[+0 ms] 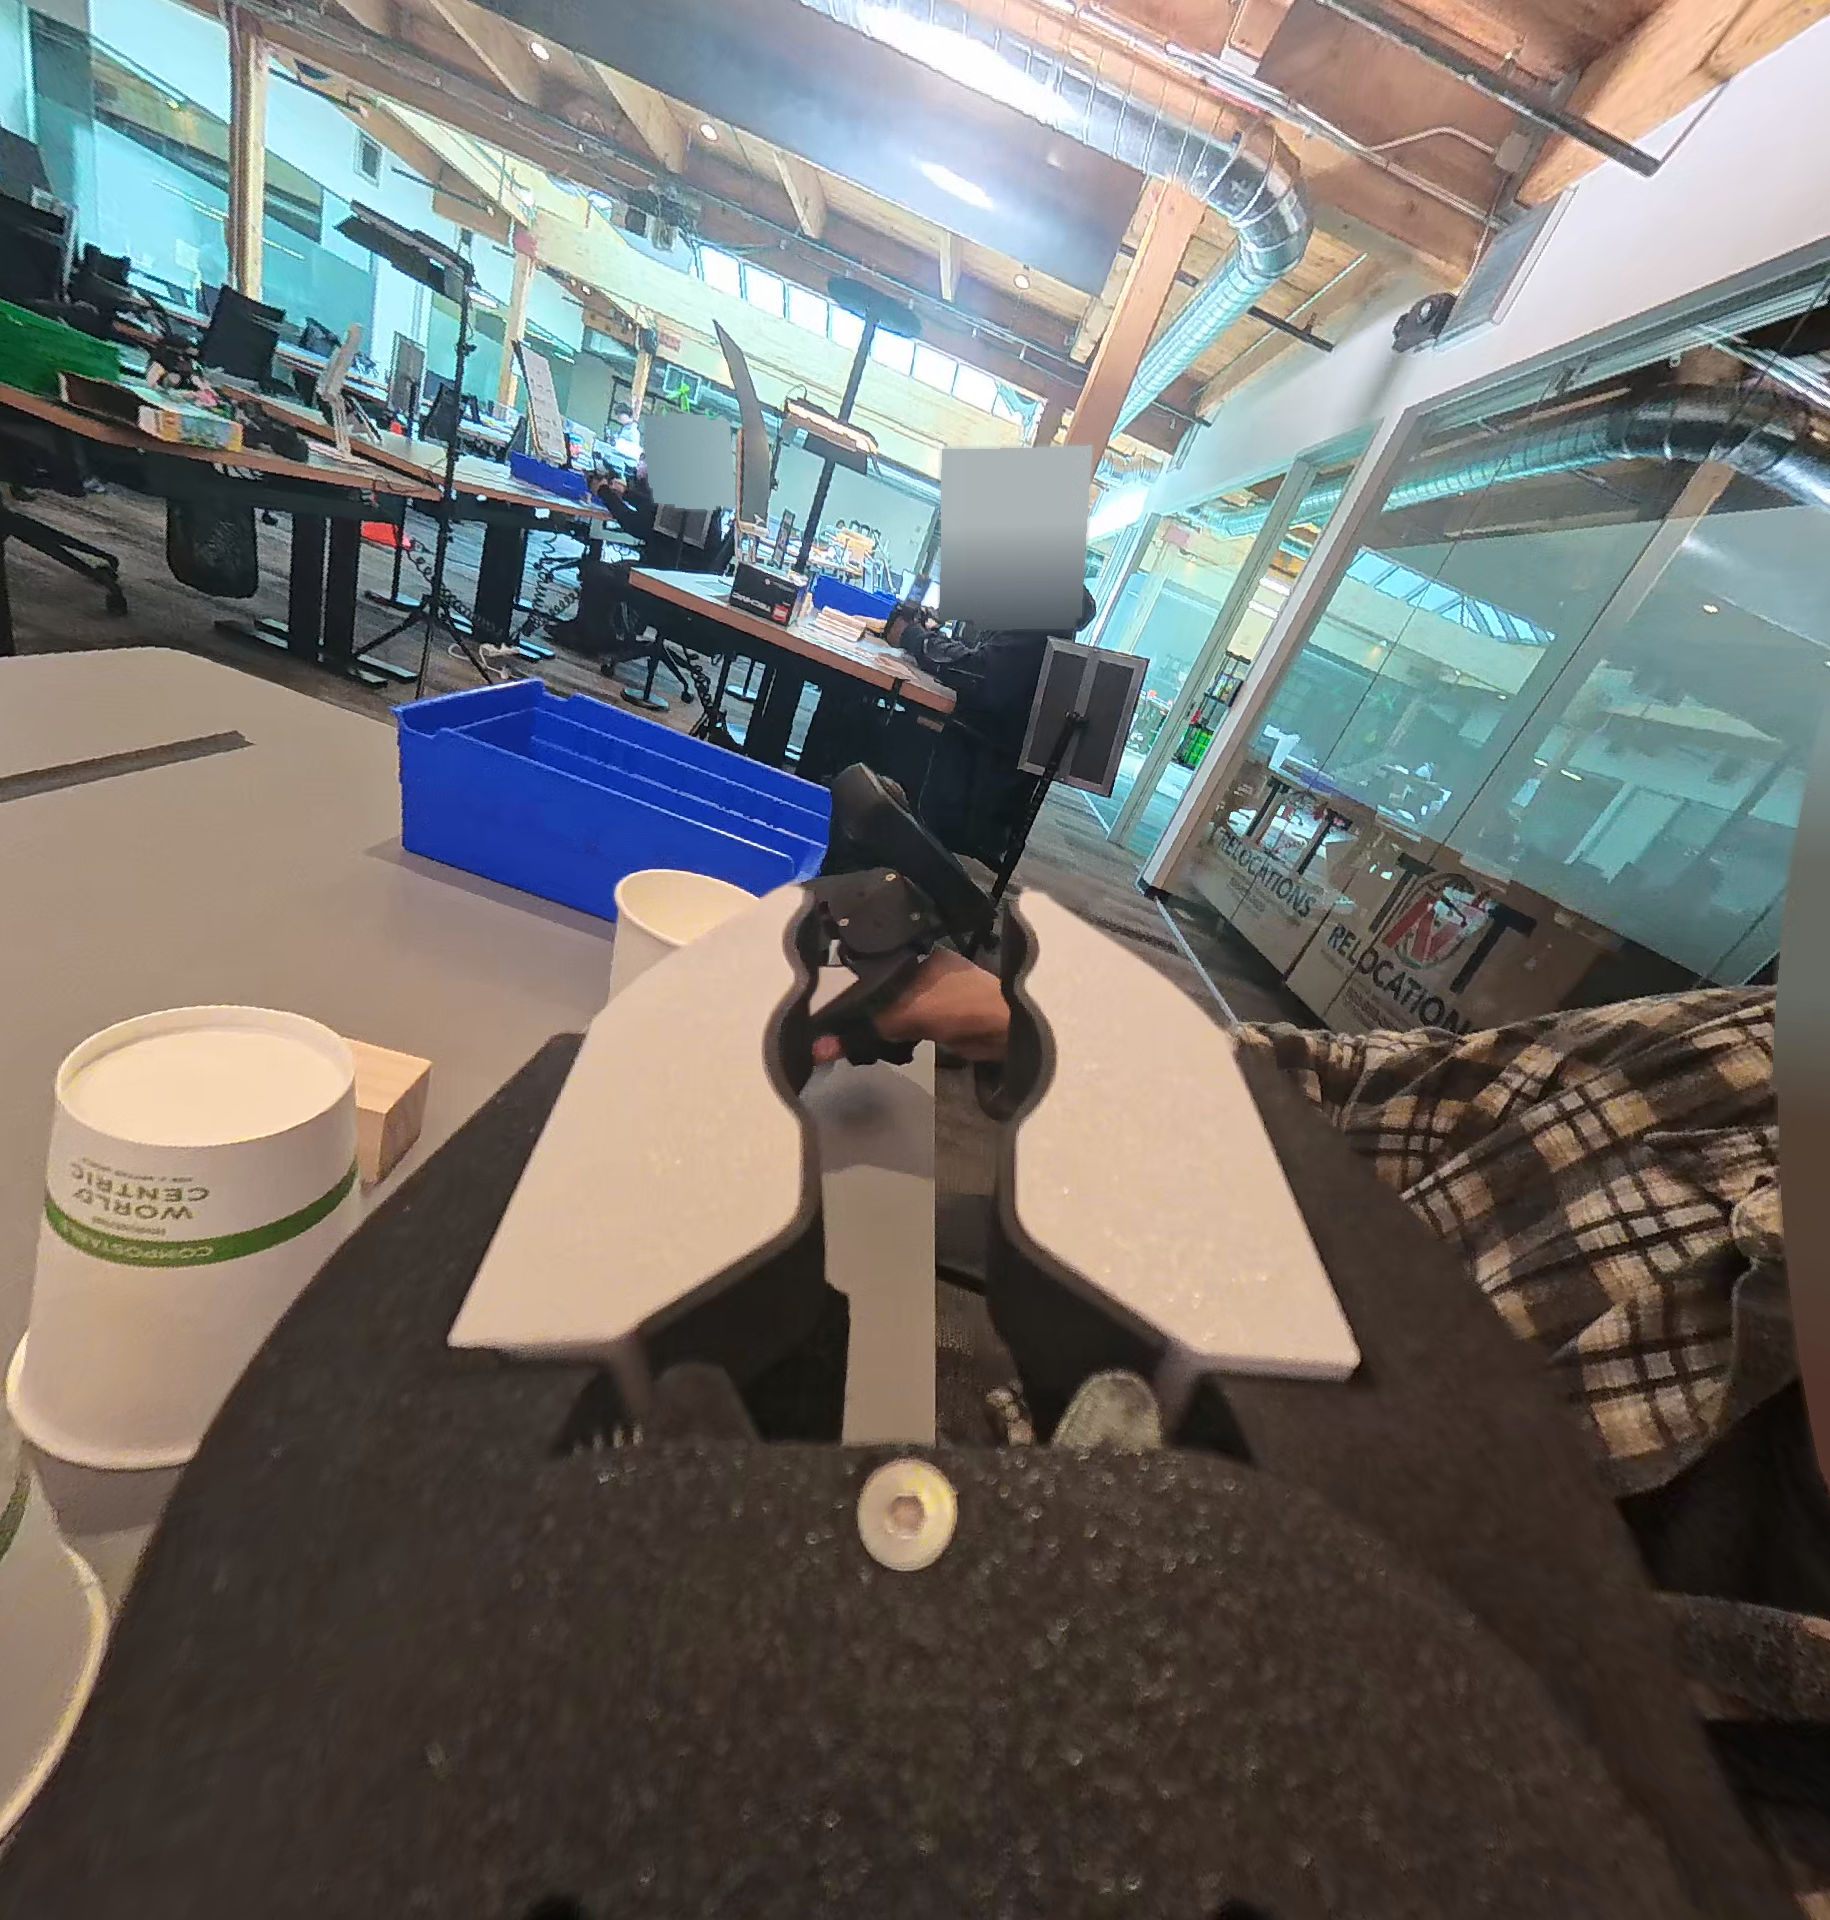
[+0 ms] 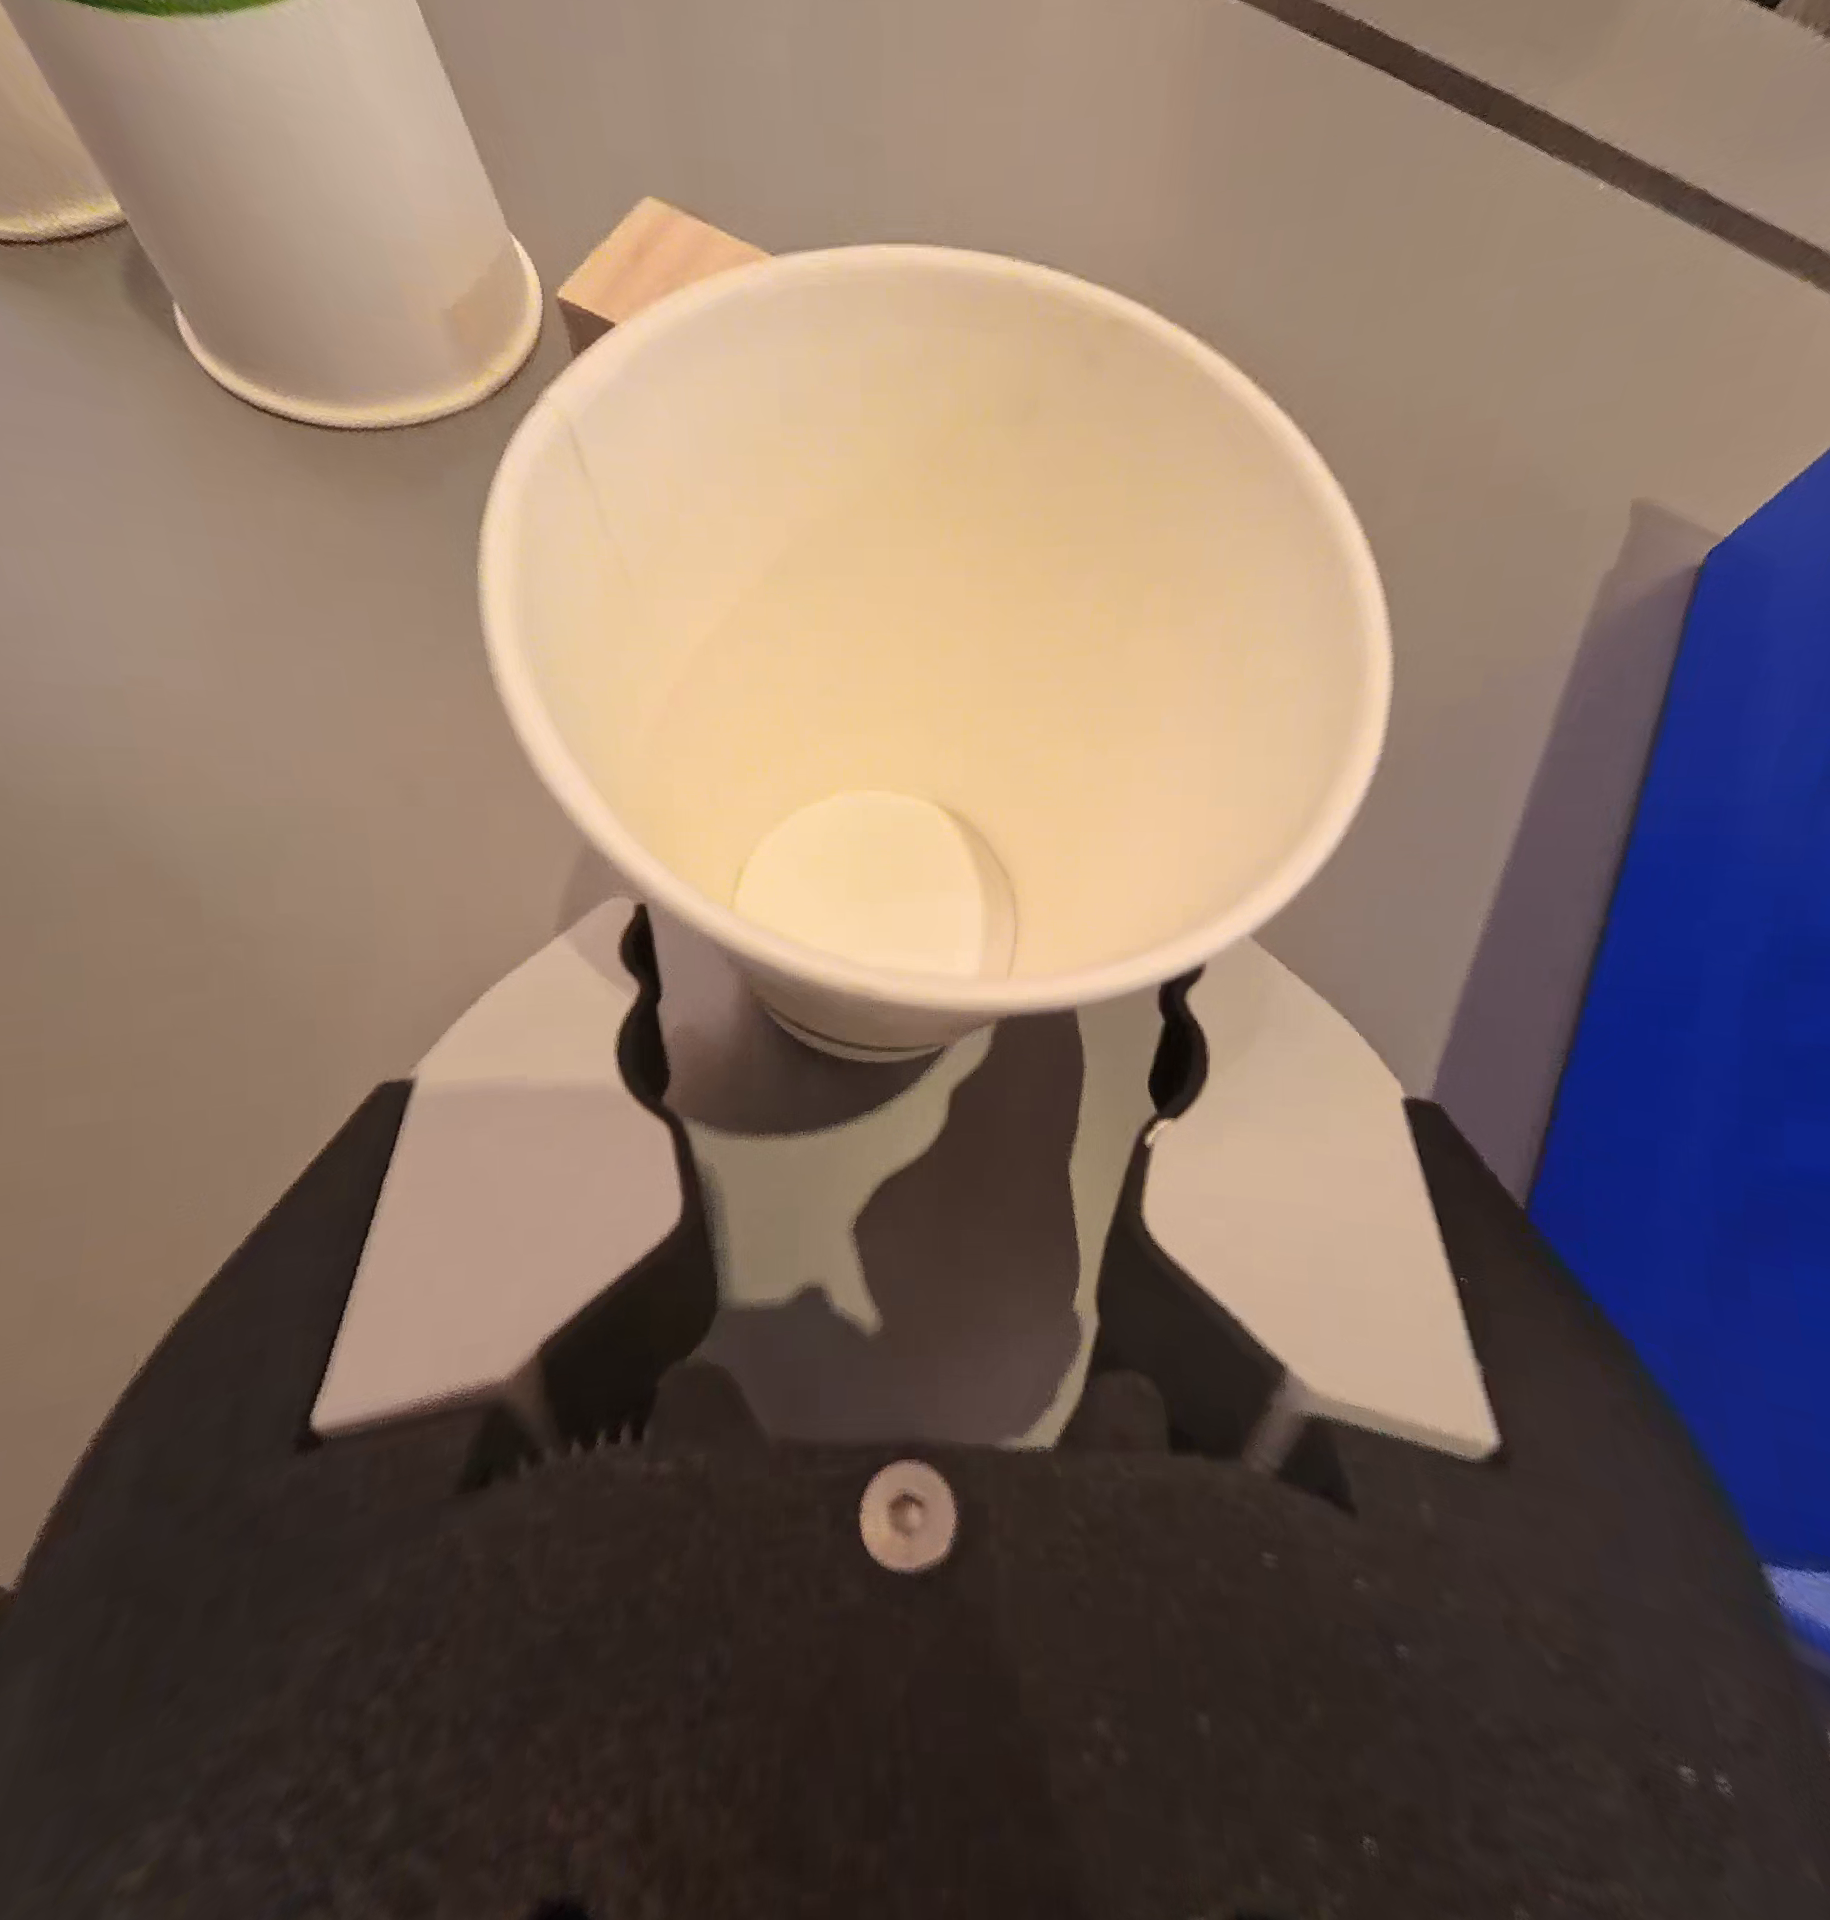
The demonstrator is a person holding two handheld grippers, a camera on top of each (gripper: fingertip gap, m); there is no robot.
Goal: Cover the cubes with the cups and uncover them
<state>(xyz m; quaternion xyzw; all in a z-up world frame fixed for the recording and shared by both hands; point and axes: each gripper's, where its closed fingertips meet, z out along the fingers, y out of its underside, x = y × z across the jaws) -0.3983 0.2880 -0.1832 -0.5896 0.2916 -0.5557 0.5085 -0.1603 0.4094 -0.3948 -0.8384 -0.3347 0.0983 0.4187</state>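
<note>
A: Where is the right gripper (image 2: 916, 997)?

B: Low over the grey table (image 2: 215, 727), its fingers clamped on the base of an upright white cup (image 2: 932, 623). The cup's mouth faces the camera and the inside is bare. In the left wrist view the same cup (image 1: 672, 920) stands past the left fingers, with a hand (image 1: 947, 1018) on the right gripper behind it.

A: And the cube?

B: A wooden cube (image 2: 651, 265) sits on the table just behind the cup's rim, uncovered. From the left it shows as a block (image 1: 391, 1107) peeking out beside an inverted cup (image 1: 199, 1226).

A: Other cups?

B: That inverted cup (image 2: 298, 208) stands near the cube, mouth down, with a green band. A second upturned one (image 1: 7, 1621) is cut by the frame edge. I cannot tell what either hides.

A: The left gripper (image 1: 900, 1049)?

B: Raised, pointing out over the table edge toward the office; its fingers stand apart, holding nothing.

A: Anything else?

B: A blue bin (image 1: 599, 800) on the table beyond the cups, and a plaid sleeve (image 1: 1513, 1195) at right.
</note>
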